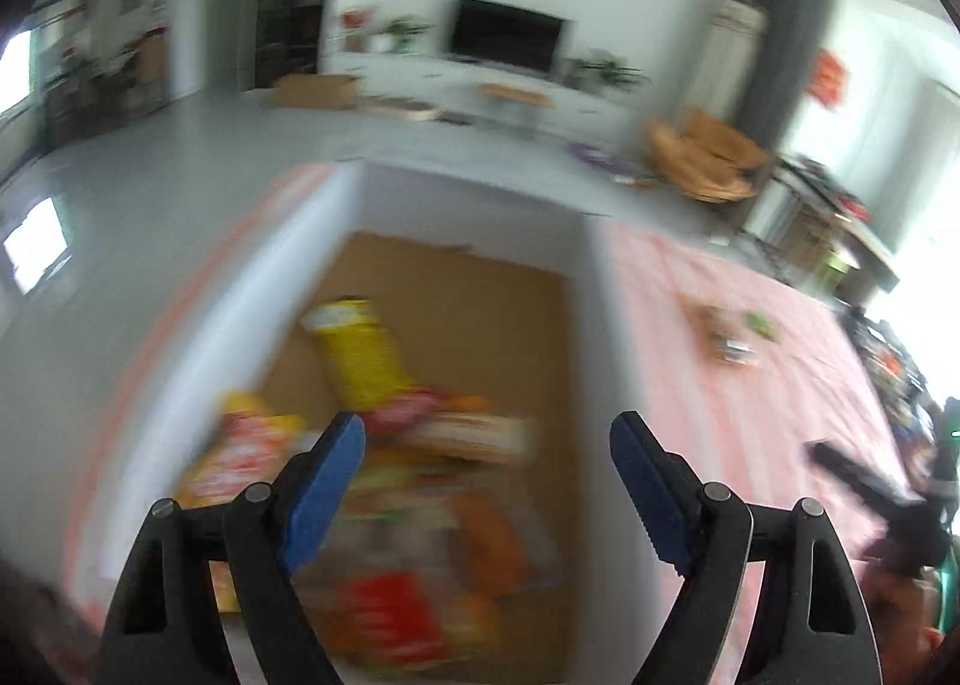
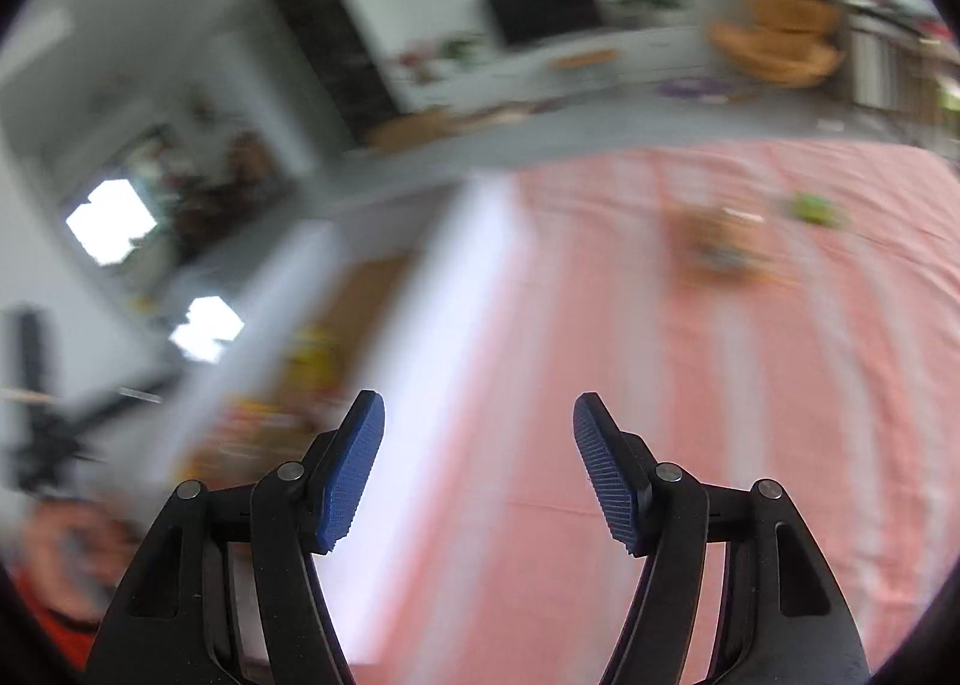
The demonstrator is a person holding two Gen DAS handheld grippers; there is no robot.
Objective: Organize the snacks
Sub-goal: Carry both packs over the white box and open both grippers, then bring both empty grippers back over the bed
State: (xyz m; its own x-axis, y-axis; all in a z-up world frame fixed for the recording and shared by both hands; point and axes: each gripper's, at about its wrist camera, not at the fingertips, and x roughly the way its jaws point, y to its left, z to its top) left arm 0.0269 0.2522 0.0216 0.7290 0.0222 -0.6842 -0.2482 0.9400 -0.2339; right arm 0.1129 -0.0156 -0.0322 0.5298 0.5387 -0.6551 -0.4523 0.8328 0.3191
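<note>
Left gripper (image 1: pixel 487 439) agape, right gripper (image 2: pixel 479 421) likewise (both empty)

Left claw (image 1: pixel 487 442): two black plastic arms, angular, each with a triangular cut-out near the base. Blue pads (image 1: pixel 327 490) mounted on the inner faces of the fingers, ribbed, with sawtooth edges. Round silver pivot pins at each linkage joint, two per side.

Right claw (image 2: pixel 479 427): same build. Black linkage arms, slotted cut-outs, silver pivot pins. Blue pads (image 2: pixel 351 475) with fine cross-hatched texture and notched lower edges.

Hand (image 2: pixel 72 559) at lower left of right wrist view, blurred; orange-red sleeve edge below it.
</note>
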